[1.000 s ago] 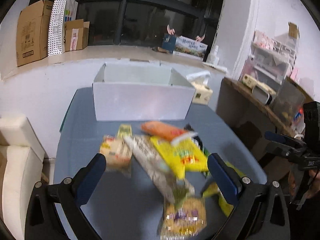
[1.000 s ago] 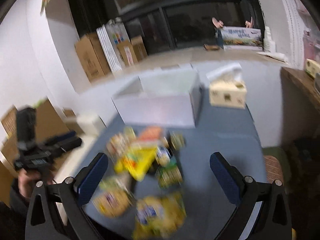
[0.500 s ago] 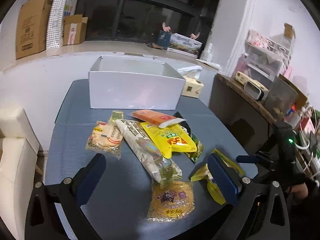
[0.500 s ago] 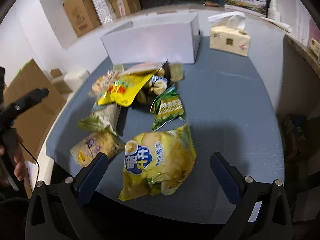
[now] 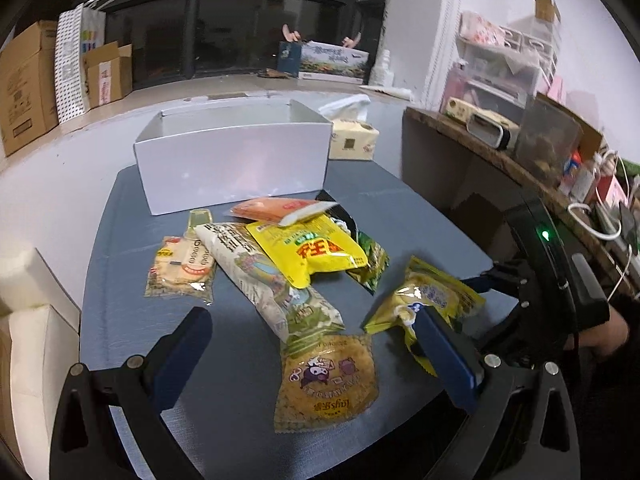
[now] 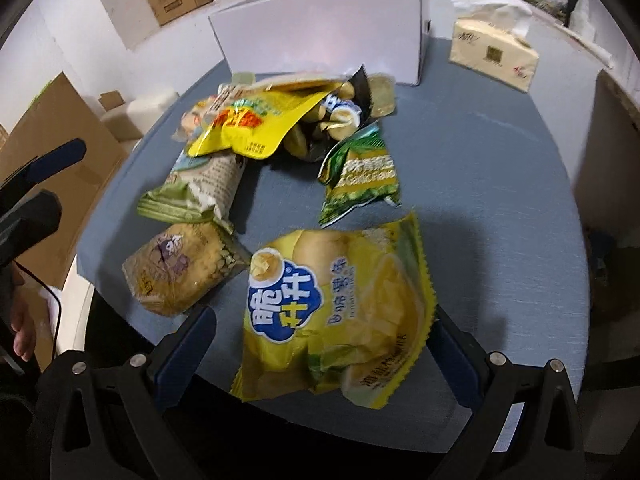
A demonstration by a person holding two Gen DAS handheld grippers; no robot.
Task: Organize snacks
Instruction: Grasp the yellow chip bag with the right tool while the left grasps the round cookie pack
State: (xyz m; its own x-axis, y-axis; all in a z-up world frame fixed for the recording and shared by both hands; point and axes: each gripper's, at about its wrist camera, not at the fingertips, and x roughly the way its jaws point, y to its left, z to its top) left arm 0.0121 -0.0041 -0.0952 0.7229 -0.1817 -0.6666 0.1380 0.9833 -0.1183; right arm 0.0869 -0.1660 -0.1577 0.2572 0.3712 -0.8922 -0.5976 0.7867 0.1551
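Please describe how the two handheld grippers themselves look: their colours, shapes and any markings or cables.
Each gripper, left gripper and right gripper, has two flat, dark blue fingers on black, angular arms joined by silver bolts. Seen from the left wrist, the right one has a black curved body with a small green light. A thin black cable hangs near the left one's bare hand.
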